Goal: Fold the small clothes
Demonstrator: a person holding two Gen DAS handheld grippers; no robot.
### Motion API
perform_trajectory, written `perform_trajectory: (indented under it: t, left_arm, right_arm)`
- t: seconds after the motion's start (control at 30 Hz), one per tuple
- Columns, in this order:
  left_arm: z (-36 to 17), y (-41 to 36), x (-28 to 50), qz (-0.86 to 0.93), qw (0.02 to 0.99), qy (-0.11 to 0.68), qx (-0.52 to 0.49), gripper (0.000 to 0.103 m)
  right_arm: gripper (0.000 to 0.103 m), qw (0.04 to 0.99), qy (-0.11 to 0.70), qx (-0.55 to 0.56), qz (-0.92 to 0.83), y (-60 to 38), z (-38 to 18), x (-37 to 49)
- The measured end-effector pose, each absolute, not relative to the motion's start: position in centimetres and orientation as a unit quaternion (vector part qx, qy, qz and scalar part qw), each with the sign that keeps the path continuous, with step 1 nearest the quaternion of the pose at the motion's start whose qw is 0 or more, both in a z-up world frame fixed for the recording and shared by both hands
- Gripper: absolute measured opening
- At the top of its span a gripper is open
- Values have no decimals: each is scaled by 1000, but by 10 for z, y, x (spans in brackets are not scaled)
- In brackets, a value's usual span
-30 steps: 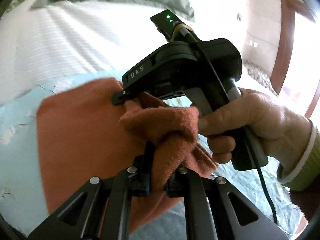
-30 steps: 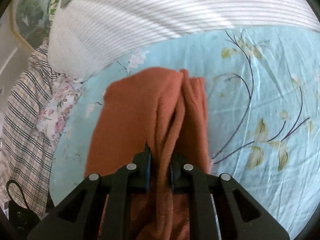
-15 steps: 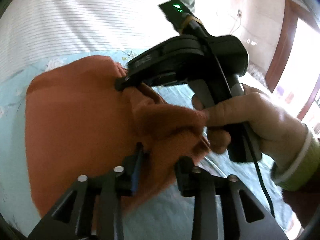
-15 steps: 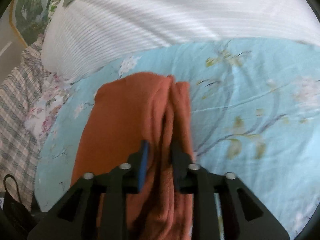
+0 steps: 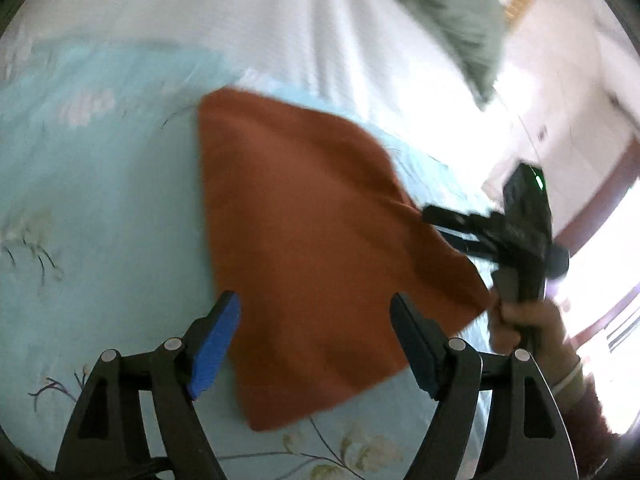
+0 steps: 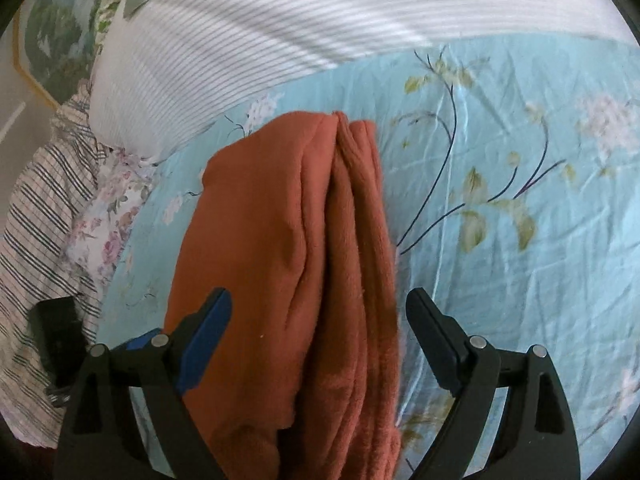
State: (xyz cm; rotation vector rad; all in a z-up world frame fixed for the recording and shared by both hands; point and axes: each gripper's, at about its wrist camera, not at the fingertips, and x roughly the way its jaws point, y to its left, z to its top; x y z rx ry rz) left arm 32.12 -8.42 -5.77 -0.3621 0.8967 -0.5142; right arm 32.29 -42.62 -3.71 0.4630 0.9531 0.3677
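A rust-orange fleece cloth (image 5: 304,216) lies folded on the light blue floral sheet (image 5: 100,184). My left gripper (image 5: 315,304) hovers over its near edge. The jaws are opening wide, and the blue pads (image 5: 212,344) press on nothing. In the right wrist view the cloth (image 6: 256,240) shows stacked folds running away from me. My right gripper (image 6: 318,296) straddles these folds. Its jaws are opening too, and the pads stand clear of the fabric. The left wrist view also shows the right gripper (image 5: 440,226) at the cloth's right corner, held by a hand (image 5: 524,320).
A white striped cover (image 6: 280,24) lies across the far side of the bed, with a grey-green pillow (image 5: 448,12) beyond it. Checked fabric (image 6: 36,216) and floral fabric (image 6: 112,216) are piled at the left beside a black object (image 6: 56,332). A brown door frame (image 5: 600,200) stands at the right.
Both grippers were shut on bunched cloth and now stand wide with the cloth released. The left gripper has pulled away from the right one and rolled. The cloth now lies flatter on the sheet.
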Motion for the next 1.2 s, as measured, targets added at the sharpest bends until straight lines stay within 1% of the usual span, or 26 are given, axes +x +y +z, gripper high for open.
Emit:
perform_trajectory:
  t: [0.2, 0.33, 0.4, 0.43, 0.47, 0.53, 0.57, 0.6, 0.63, 0.67, 0.7, 0.8, 0.97, 1.1, 1.2]
  left_arm:
    - [-93, -73, 363, -239, 819, 469, -228, 78]
    - [-100, -79, 378, -250, 812, 469, -243, 80]
    - [-103, -83, 385, -252, 809, 472, -246, 80]
    - [-104, -84, 388, -252, 807, 472, -249, 80]
    - [-104, -85, 388, -253, 806, 472, -254, 80]
    - [-106, -87, 396, -251, 808, 467, -257, 76]
    - [-105, -88, 394, -245, 812, 466, -253, 68]
    - [-106, -92, 397, -242, 813, 467, -248, 59]
    - [-107, -93, 399, -242, 813, 469, -245, 55]
    - [-105, -92, 398, -245, 813, 467, -246, 44]
    - [-104, -91, 398, -249, 813, 464, -249, 35]
    - [-94, -85, 387, -264, 813, 452, -255, 30]
    - [-62, -63, 340, -269, 833, 423, -233, 29]
    - [-38, -17, 288, -255, 852, 408, -208, 29]
    - [-31, 20, 257, -239, 858, 409, -199, 29]
  right_arm:
    - [89, 833, 474, 220, 183, -421, -50, 334]
    - [87, 829, 476, 226, 190, -420, -54, 338]
    - [78, 825, 479, 227, 195, -421, -56, 339]
    - [63, 820, 485, 228, 200, -419, -58, 341]
    - [52, 814, 494, 228, 205, -417, -62, 342]
    - [42, 809, 499, 230, 209, -414, -66, 344]
    - [38, 808, 499, 234, 209, -414, -66, 343]
    - [36, 808, 497, 237, 209, -413, -64, 341]
    - [32, 810, 494, 238, 209, -412, -61, 338]
    - [29, 812, 490, 240, 210, -410, -57, 334]
    - [28, 812, 487, 241, 213, -406, -54, 331]
    - [26, 811, 477, 244, 237, -388, -40, 317]
    - [25, 804, 463, 251, 277, -340, -34, 285]
    - [25, 790, 451, 270, 314, -294, -40, 259]
    - [25, 777, 451, 280, 337, -261, -47, 243]
